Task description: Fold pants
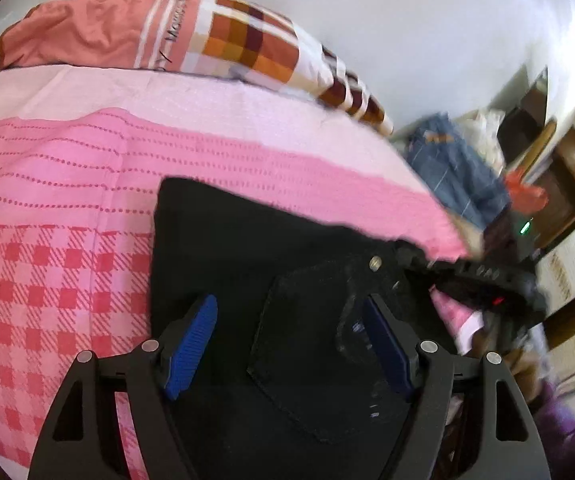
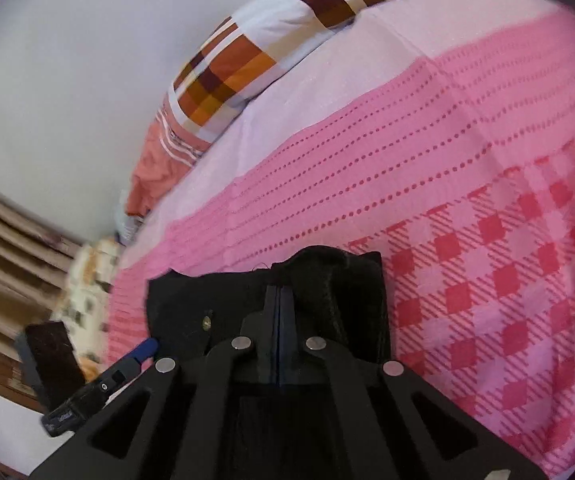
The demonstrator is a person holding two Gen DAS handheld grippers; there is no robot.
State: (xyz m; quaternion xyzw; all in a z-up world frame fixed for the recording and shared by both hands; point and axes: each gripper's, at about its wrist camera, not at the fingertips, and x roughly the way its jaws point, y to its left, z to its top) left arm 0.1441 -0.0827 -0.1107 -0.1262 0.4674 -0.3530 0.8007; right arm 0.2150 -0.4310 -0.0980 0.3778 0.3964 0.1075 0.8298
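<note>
Black pants (image 1: 271, 264) lie on a pink bedsheet (image 1: 67, 208), back pocket and a metal button up. My left gripper (image 1: 291, 344) is open just above them, its blue pads (image 1: 191, 352) either side of the pocket. The right gripper shows at the pants' right edge in this view (image 1: 483, 280). In the right wrist view my right gripper (image 2: 279, 300) is shut on a raised fold of the pants (image 2: 327, 280). The left gripper's blue tip (image 2: 143, 350) shows at lower left.
A checked orange, brown and white pillow (image 1: 223, 36) lies at the head of the bed against a white wall. Beyond the bed's right edge are blue jeans (image 1: 451, 164), a red item and wooden furniture (image 1: 567, 184). A dark phone-like object (image 2: 53, 356) stands left of the bed.
</note>
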